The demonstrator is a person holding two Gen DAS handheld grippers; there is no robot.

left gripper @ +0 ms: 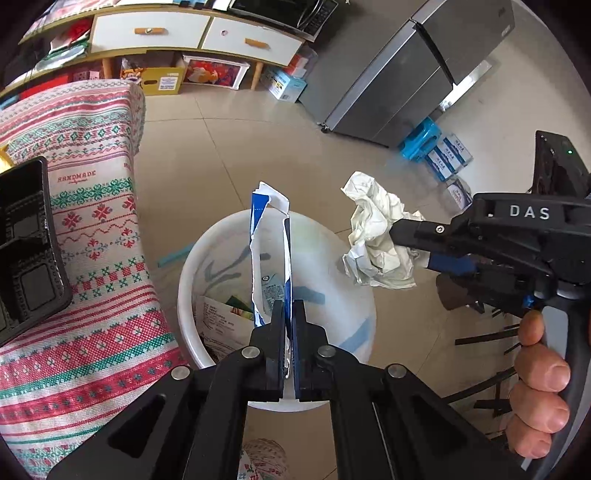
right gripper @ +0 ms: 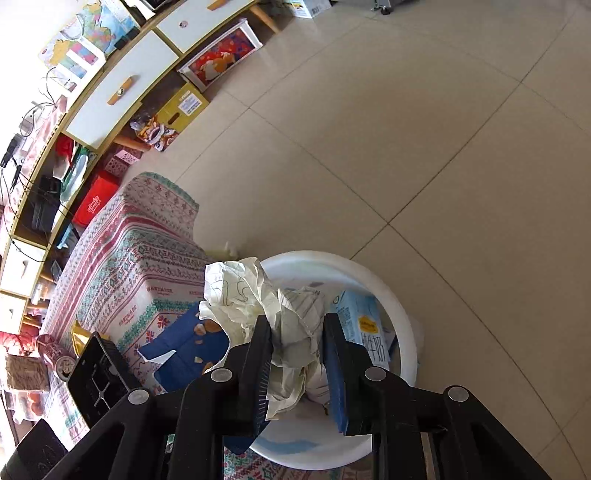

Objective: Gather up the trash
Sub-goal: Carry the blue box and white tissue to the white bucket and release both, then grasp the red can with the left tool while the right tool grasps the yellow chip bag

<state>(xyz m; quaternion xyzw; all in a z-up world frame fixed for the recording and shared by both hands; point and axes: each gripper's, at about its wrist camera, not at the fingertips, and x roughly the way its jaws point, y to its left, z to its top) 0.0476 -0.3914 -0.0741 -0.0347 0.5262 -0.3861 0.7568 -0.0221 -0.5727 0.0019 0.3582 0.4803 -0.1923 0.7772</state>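
Note:
My left gripper is shut on a flattened blue and white carton and holds it upright over the white bin on the floor. My right gripper is shut on a crumpled ball of white paper and holds it over the bin's near rim. In the left wrist view the right gripper comes in from the right with the paper beside the bin. A blue milk carton and other paper lie inside the bin.
A table with a red and green patterned cloth stands left of the bin and bears a black tray, a blue wrapper and a can. A cabinet and a steel fridge stand beyond the tiled floor.

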